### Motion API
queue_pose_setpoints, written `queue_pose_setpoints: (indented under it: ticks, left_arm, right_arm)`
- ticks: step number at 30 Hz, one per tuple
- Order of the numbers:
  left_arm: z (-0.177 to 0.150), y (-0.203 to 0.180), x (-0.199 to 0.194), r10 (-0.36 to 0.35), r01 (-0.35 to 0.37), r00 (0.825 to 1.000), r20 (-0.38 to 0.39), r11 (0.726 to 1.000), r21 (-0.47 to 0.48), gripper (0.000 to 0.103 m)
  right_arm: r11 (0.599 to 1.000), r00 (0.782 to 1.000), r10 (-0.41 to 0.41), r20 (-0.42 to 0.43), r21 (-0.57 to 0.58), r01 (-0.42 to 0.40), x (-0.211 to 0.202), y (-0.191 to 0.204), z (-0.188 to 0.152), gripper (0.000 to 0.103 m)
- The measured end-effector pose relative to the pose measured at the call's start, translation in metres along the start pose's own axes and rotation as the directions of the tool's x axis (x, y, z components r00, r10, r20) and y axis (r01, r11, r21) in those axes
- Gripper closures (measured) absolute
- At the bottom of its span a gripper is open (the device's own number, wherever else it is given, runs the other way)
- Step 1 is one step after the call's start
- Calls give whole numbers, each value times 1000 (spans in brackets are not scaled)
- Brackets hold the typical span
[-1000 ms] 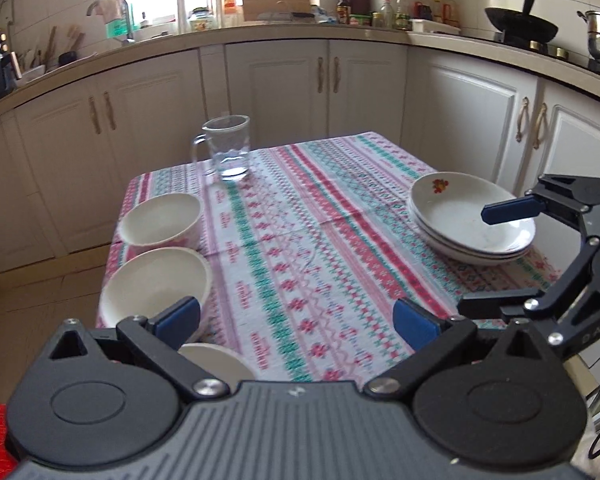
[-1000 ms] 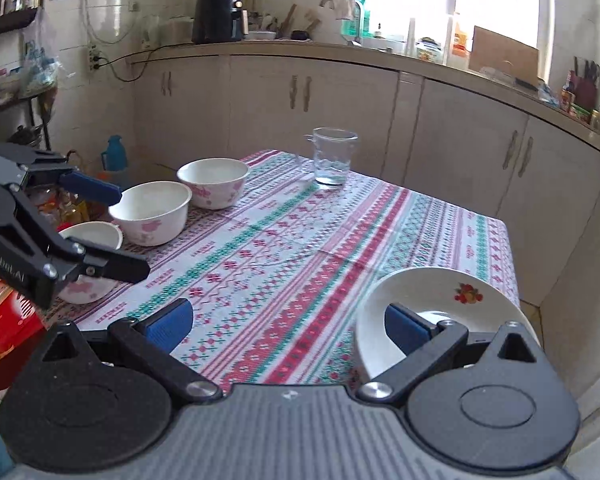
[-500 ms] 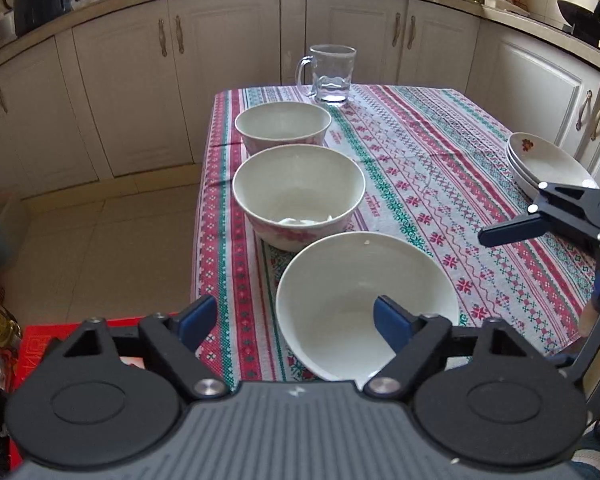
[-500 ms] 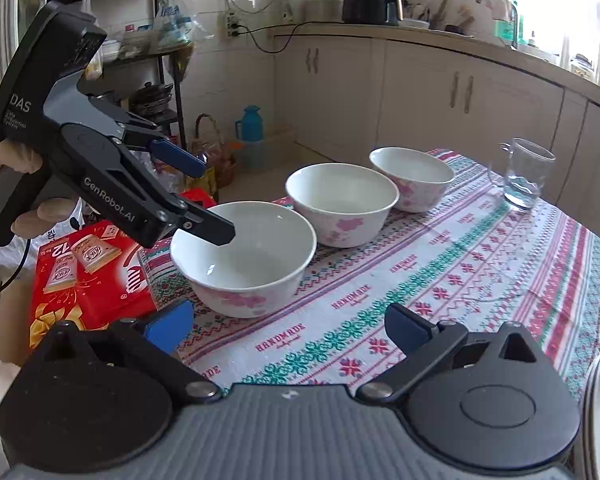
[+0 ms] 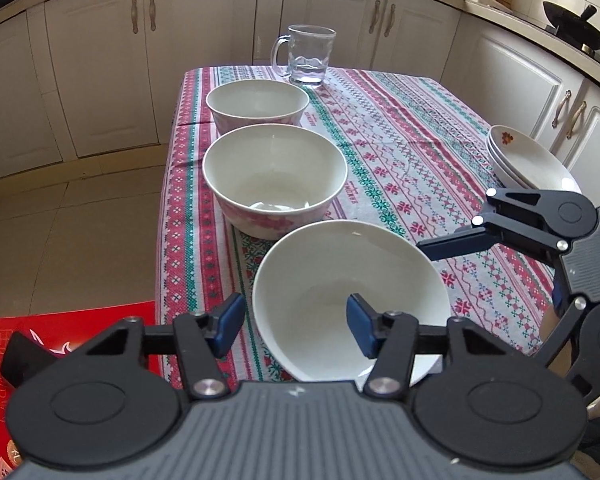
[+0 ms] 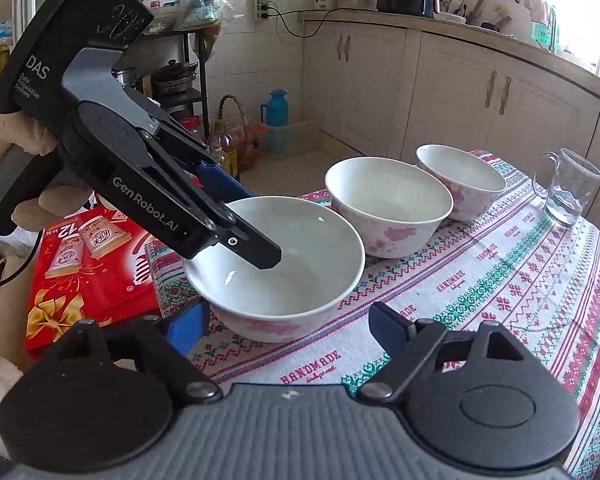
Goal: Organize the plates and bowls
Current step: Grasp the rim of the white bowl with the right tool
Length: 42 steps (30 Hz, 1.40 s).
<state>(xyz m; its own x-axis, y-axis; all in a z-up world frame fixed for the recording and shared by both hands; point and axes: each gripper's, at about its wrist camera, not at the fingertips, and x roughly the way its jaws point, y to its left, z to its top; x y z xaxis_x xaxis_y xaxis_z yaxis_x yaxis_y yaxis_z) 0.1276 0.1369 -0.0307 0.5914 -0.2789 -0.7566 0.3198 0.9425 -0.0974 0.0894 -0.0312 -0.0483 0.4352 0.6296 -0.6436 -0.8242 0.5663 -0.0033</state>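
- White nearest bowl (image 5: 350, 300) stands at the desk's near corner, first in a row of three bowls.
- Left gripper (image 5: 296, 326) has its jaws closing across this bowl's near rim, one finger inside and one outside; whether the pads press yet, I cannot tell.
- Right gripper (image 6: 288, 322) has its jaws closing, fairly wide, low before the same bowl, not touching.
- Stacked plates (image 5: 530, 162) lie at the desk's right edge, a glass mug (image 5: 308, 56) at the far end.

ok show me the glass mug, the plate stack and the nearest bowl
glass mug (image 5: 309, 55): left wrist view, its clear side wall.
plate stack (image 5: 528, 160): left wrist view, top plate's inner face.
nearest bowl (image 6: 300, 280): right wrist view, its inside wall.
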Motion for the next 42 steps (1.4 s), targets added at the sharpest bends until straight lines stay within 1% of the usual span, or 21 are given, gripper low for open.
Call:
queue_pose_setpoints:
  ticks: [2, 8, 16, 21, 25, 30, 36, 42]
  left_arm:
    - [0, 0, 2, -6, 6, 1000, -7, 1000, 3, 52]
    - [1, 0, 5, -16, 16, 1000, -14, 1000, 5, 54]
    - [2, 0, 5, -14, 14, 1000, -17, 1000, 15, 54]
    - [6, -8, 2, -25, 26, 1000, -11, 999, 35, 54]
    - [14, -22, 4, -48, 48, 999, -3, 997, 68, 54]
    - [28, -44, 16, -89, 89, 996, -4, 989, 114, 54]
    - [45, -73, 36, -146, 147, 989, -16, 973, 175, 54]
    - [53, -97, 52, -179, 182, 983, -36, 958, 222, 54]
  right_arm:
    - [1000, 1000, 6, 4, -5, -6, 1, 0, 0, 14]
    - [999, 999, 35, 14, -20, -34, 4, 1, 1, 19]
    - [999, 999, 34, 22, -38, -33, 5, 3, 2, 20]
    - [999, 999, 31, 31, -9, -31, -2, 2, -1, 20]
    - [1000, 999, 3, 35, -6, -3, -15, -2, -3, 20]
    - [998, 998, -55, 30, 9, 55, -34, -13, -12, 20]
    - [991, 992, -123, 10, 62, 122, -54, -32, -28, 20]
    - [980, 986, -167, -15, 102, 168, -70, -48, -44, 20]
